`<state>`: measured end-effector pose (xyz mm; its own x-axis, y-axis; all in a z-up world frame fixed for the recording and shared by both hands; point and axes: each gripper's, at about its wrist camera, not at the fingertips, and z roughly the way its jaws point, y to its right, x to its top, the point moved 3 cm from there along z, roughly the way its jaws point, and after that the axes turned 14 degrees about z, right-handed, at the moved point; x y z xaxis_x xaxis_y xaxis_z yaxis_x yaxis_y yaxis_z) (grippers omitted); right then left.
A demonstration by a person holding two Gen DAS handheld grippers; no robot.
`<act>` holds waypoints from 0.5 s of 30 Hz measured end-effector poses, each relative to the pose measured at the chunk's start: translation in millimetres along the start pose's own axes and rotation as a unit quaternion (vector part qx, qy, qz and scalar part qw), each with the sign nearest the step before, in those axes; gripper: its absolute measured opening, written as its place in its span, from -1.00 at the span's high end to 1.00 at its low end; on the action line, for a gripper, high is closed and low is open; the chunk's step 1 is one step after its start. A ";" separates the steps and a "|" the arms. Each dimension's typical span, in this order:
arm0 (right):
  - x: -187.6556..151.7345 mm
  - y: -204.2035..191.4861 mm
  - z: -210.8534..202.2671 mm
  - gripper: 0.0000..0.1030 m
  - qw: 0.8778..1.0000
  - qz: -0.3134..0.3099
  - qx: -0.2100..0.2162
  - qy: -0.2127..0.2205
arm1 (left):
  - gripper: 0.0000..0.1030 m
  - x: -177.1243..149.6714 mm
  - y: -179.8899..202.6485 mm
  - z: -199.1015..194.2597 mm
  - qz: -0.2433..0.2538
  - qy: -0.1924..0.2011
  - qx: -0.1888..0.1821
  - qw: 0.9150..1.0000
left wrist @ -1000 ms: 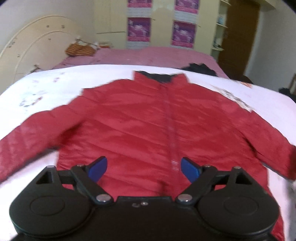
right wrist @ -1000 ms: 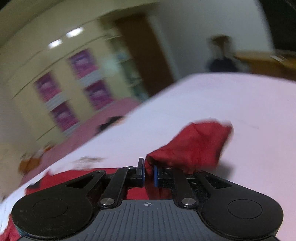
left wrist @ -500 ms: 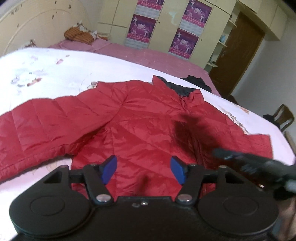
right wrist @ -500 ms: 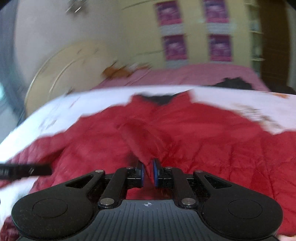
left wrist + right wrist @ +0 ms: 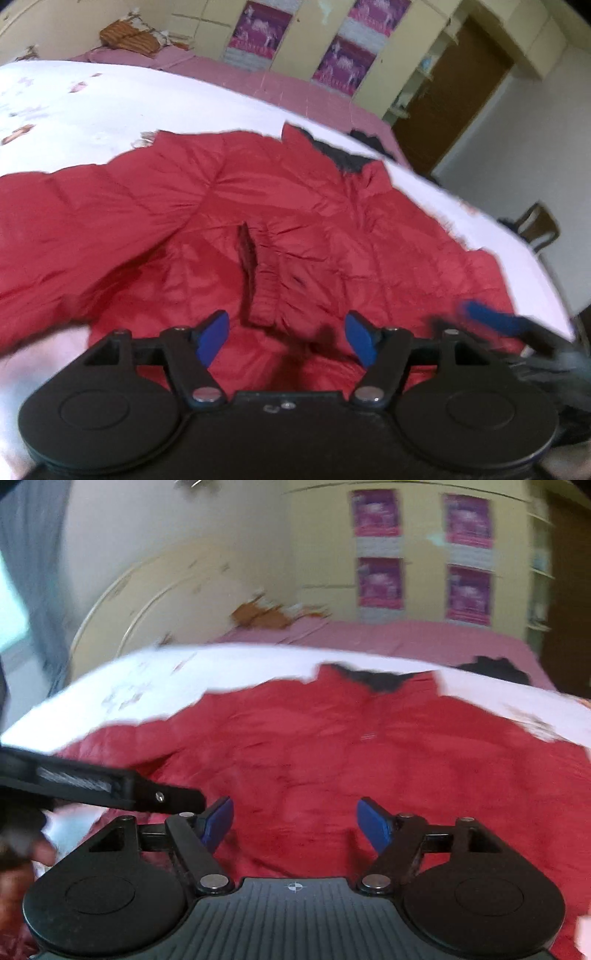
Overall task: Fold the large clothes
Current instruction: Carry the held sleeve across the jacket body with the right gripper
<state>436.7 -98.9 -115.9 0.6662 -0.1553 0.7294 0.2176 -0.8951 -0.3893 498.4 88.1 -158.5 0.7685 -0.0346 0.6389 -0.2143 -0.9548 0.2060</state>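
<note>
Here the left gripper (image 5: 286, 338) is hovering part-open and empty above the red jacket (image 5: 295, 229), which is lying spread on the white bedsheet (image 5: 147, 99), one cuff (image 5: 264, 280) folded across its front; the right gripper (image 5: 295, 825) is opening, gripping nothing.

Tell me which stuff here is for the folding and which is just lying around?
For the job:
red jacket
its folded-in sleeve
left gripper, open
right gripper, fingers opening, holding nothing

Just lying about:
dark garment
orange bundle
posters
chair
</note>
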 end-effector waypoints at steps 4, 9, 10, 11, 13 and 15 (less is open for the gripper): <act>17.3 64.8 -31.3 0.55 0.994 0.088 -0.058 0.027 | 0.71 6.4 13.1 23.7 0.056 -0.015 0.022 0.998; 24.8 129.6 -66.6 0.62 0.979 0.157 -0.119 0.050 | 0.71 9.4 13.7 -6.3 0.084 0.046 0.094 0.991; 24.9 136.4 -67.2 0.62 0.977 0.165 -0.123 0.050 | 0.71 6.4 8.3 -8.4 0.082 0.045 0.112 0.989; 25.9 140.9 -70.9 0.62 0.977 0.168 -0.123 0.050 | 0.71 4.0 3.2 -7.1 0.076 0.038 0.114 0.990; 27.1 144.5 -71.3 0.62 0.978 0.165 -0.118 0.048 | 0.71 -0.1 -2.8 3.0 0.068 0.013 0.102 0.992; 28.2 140.1 -63.8 0.62 0.981 0.151 -0.111 0.044 | 0.71 -0.4 -0.1 10.4 0.076 0.002 0.104 0.992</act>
<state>440.5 -255.4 -114.0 0.6105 -0.4545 0.6486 -0.1481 -0.8700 -0.4703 504.3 85.2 -166.5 0.7335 -0.1826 0.6547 -0.1991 -0.9787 -0.0499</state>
